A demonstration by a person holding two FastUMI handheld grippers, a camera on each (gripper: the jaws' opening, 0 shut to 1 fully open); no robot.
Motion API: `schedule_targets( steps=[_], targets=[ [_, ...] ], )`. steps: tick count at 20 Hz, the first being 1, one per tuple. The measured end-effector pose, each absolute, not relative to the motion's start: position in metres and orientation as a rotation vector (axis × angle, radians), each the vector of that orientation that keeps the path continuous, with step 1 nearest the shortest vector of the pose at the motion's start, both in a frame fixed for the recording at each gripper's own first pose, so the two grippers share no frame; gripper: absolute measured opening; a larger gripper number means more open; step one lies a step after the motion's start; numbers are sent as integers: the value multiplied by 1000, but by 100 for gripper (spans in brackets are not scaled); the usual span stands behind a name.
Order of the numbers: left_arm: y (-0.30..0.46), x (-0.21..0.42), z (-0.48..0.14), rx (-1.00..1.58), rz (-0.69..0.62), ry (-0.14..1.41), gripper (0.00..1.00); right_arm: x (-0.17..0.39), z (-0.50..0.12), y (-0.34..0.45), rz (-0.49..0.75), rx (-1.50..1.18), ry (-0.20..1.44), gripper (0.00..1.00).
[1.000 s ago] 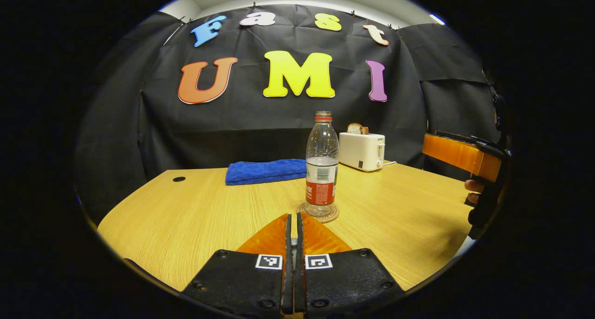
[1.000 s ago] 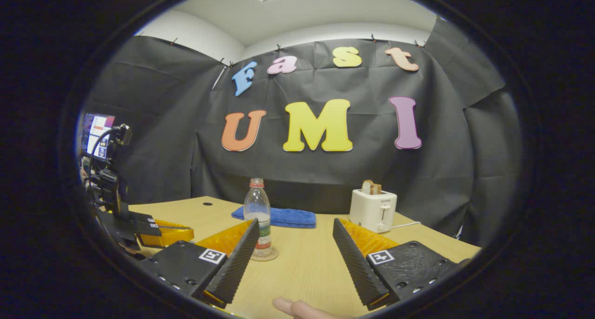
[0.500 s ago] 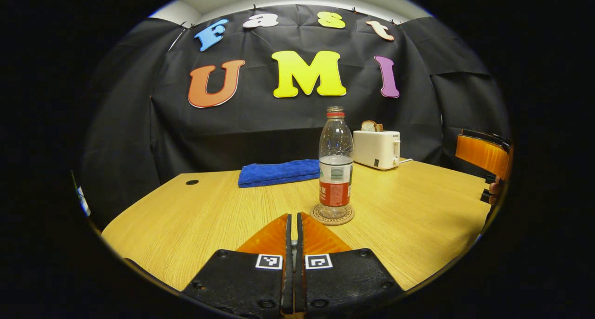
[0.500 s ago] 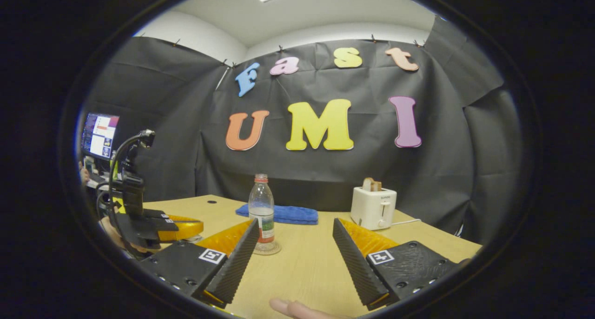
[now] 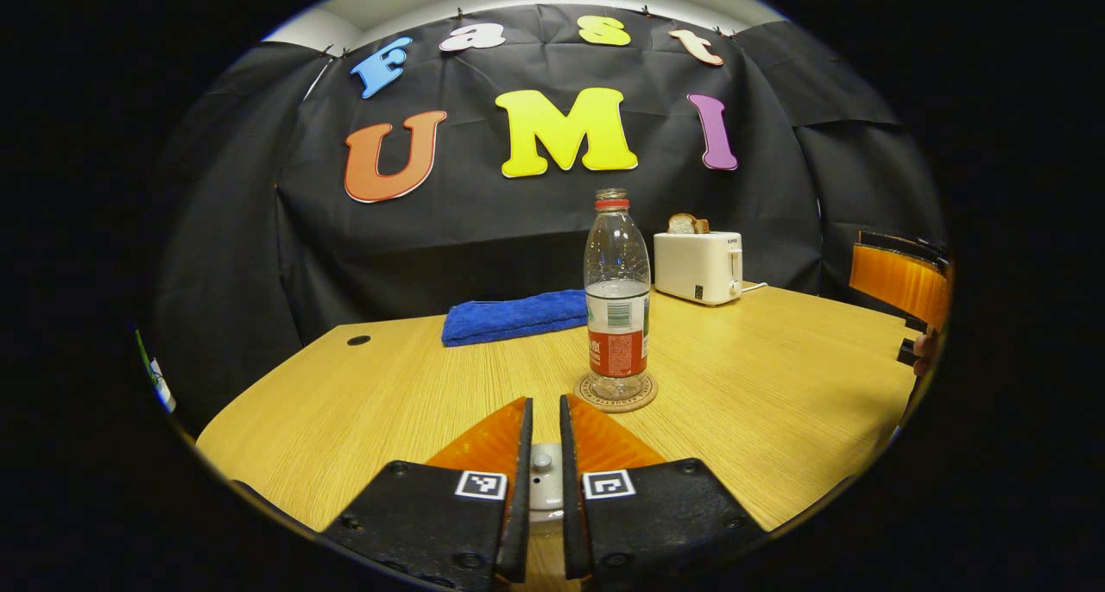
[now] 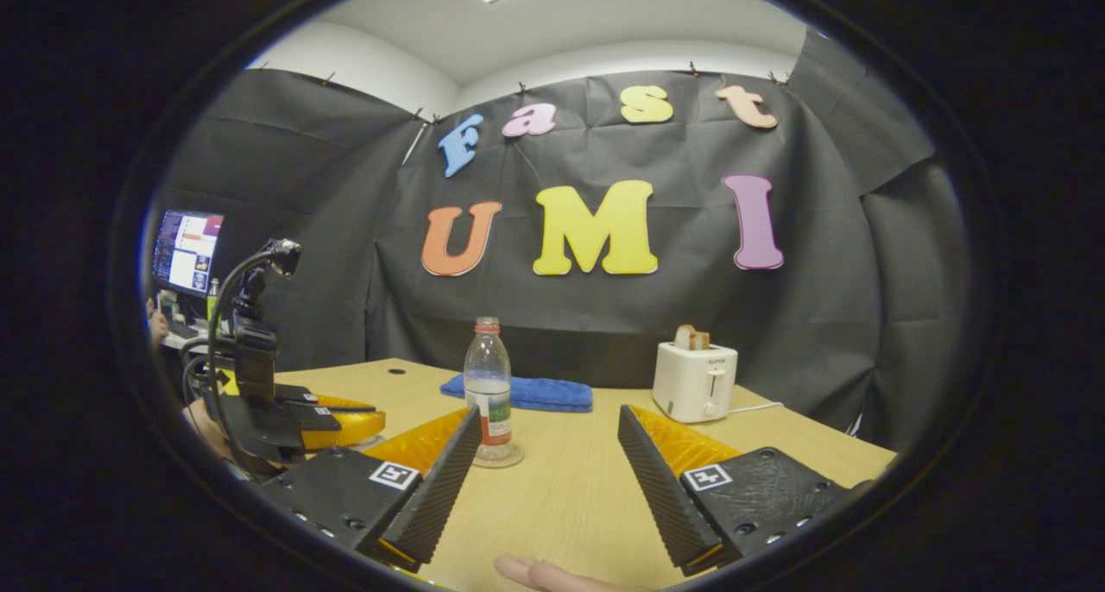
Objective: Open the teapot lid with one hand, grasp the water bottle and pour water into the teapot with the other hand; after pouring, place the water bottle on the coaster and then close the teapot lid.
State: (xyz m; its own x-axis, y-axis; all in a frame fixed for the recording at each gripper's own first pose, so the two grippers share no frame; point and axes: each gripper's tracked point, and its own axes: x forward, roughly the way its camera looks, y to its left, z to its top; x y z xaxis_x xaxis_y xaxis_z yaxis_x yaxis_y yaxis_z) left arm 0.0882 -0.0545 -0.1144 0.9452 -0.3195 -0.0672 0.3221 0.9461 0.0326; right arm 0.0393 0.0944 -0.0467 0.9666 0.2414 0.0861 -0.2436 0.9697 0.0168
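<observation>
Since a second ago the left gripper (image 5: pixel 542 419) has parted its fingers from fully closed to a narrow gap, and between them a small pale knob, most likely on the teapot lid (image 5: pixel 542 475), now shows. Neither finger visibly presses on it, so the lid looks released, not held. The water bottle (image 5: pixel 617 299) stands upright on the round coaster (image 5: pixel 615 393), just beyond the left gripper's tips on the wooden table (image 5: pixel 777 385), with a blue towel (image 5: pixel 514 316) and a white toaster (image 5: pixel 697 267) farther back. The right gripper (image 6: pixel 550 419) is wide open and empty, well short of the bottle. Judging by this, the lid is being let go at the close of the task. To finish well, open a touch wider, then lift straight up so the fingers do not drag the knob sideways.
</observation>
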Motion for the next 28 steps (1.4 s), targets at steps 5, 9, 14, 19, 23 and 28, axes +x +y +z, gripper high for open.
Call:
schedule_targets(
  steps=[5, 9, 14, 19, 23, 28],
  targets=[
    [-46, 84, -94, 26, -302, 41, 55, 39, -45, 93, 236, 24, -87, 96],
    [-45, 67, -61, -5, -305, 4, 79, 29, -34, 93, 233, 19, -105, 95],
    [-25, 37, -23, -16, -229, -6, 99, 12, -11, 83, 196, 14, -111, 96],
    [-9, -1, 0, -55, -165, 26, 99, -15, 15, 55, 119, 27, -85, 95],
    [-12, -23, 18, -52, -171, -19, 99, -34, 25, 38, 113, 83, -60, 95],
    [-22, -34, 25, -46, -152, -53, 99, -45, 26, 32, 125, 46, -88, 96]
  ],
)
